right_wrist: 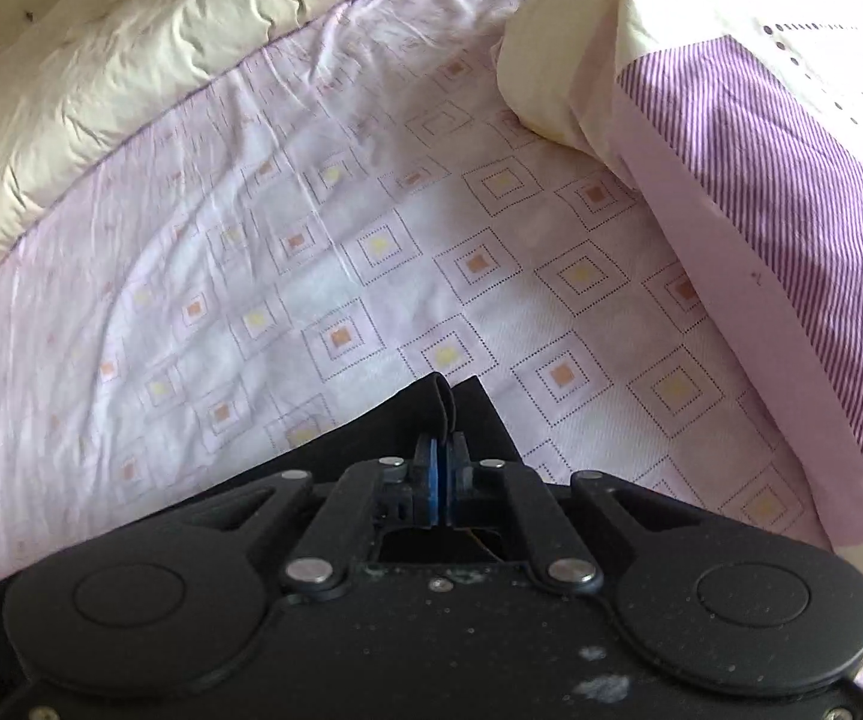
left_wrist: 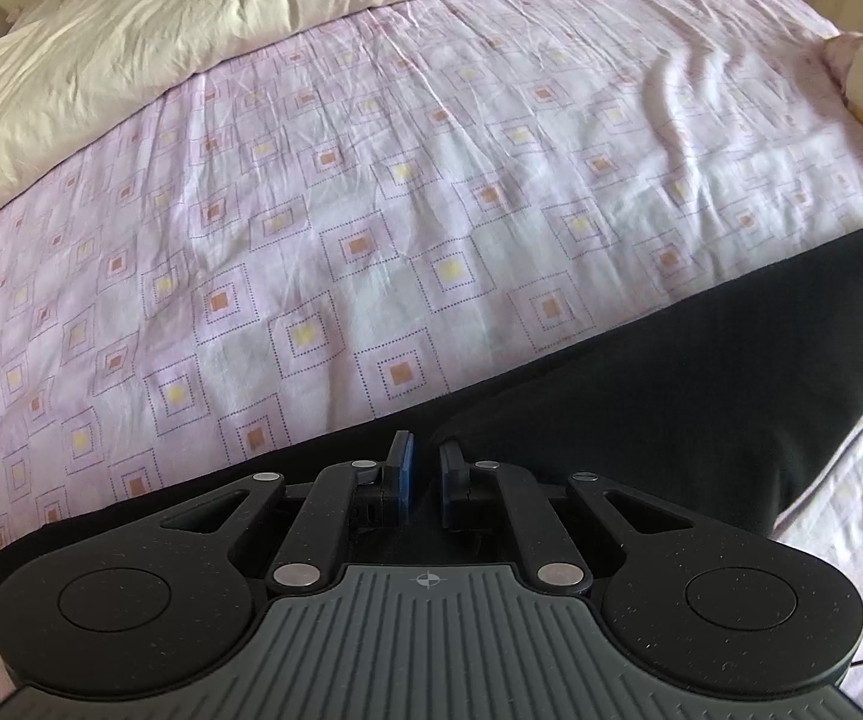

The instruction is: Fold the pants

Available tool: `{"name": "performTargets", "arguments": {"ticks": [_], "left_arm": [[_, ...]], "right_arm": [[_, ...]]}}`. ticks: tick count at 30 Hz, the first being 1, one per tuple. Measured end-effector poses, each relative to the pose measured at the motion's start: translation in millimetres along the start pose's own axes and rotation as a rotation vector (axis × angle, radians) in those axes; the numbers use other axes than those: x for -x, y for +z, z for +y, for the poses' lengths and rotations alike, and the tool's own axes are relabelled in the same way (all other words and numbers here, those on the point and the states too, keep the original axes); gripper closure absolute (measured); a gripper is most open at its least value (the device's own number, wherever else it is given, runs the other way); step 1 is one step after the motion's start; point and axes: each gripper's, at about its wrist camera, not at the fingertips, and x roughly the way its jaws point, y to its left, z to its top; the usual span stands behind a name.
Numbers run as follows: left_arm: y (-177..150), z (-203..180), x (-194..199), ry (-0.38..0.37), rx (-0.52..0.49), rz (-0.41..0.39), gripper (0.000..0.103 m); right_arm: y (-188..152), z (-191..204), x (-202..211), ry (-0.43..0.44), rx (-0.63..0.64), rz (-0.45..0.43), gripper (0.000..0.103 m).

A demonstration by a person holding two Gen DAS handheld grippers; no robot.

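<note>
On the pink patterned sheet (left_wrist: 371,192), black pants (left_wrist: 671,372) lie below a cream duvet (left_wrist: 161,30).

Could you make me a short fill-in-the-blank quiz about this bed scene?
1. The pants lying on the bed are ____ in colour.
2. The bed sheet is printed with small ____.
3. The right hand-held gripper pinches a fold of the ____.
4. The pillow has purple ____.

Missing words: black; squares; pants; stripes
</note>
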Motion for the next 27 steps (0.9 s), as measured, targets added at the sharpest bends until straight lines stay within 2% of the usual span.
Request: {"name": "performTargets", "arguments": {"ticks": [4, 13, 16, 18, 20, 21, 22, 23, 24, 25, 27], "left_arm": [[8, -1, -15, -0.020, -0.043, 0.031, 0.095], [24, 9, -54, -0.084, -0.061, 0.125, 0.092], [28, 21, -58, -0.140, 0.000, 0.155, 0.092], [33, 36, -61, -0.211, 0.069, 0.190, 0.092], [37, 54, -66, -0.279, 0.144, 0.237, 0.087], [39, 64, -68, -0.300, 0.184, 0.261, 0.079], [41, 70, -67, -0.296, 0.205, 0.274, 0.067], [44, 73, -64, -0.274, 0.203, 0.274, 0.062], [46, 74, -61, -0.242, 0.187, 0.268, 0.050], [49, 73, -55, -0.197, 0.165, 0.248, 0.046], [56, 75, -42, -0.102, 0.147, 0.181, 0.046]], "right_arm": [[-2, 4, -18, -0.065, 0.015, 0.036, 0.100], [-7, 11, -42, -0.121, 0.036, 0.069, 0.096], [-7, 10, -46, -0.121, 0.035, 0.078, 0.094], [-8, 11, -46, -0.123, 0.037, 0.080, 0.094], [-9, 14, -46, -0.130, 0.059, 0.081, 0.093], [-9, 17, -47, -0.135, 0.071, 0.082, 0.093], [-9, 18, -47, -0.138, 0.082, 0.083, 0.093], [-9, 19, -47, -0.139, 0.092, 0.085, 0.093], [-9, 21, -48, -0.139, 0.099, 0.087, 0.092], [-8, 21, -49, -0.137, 0.101, 0.089, 0.092], [-7, 19, -50, -0.128, 0.092, 0.091, 0.092]]}}
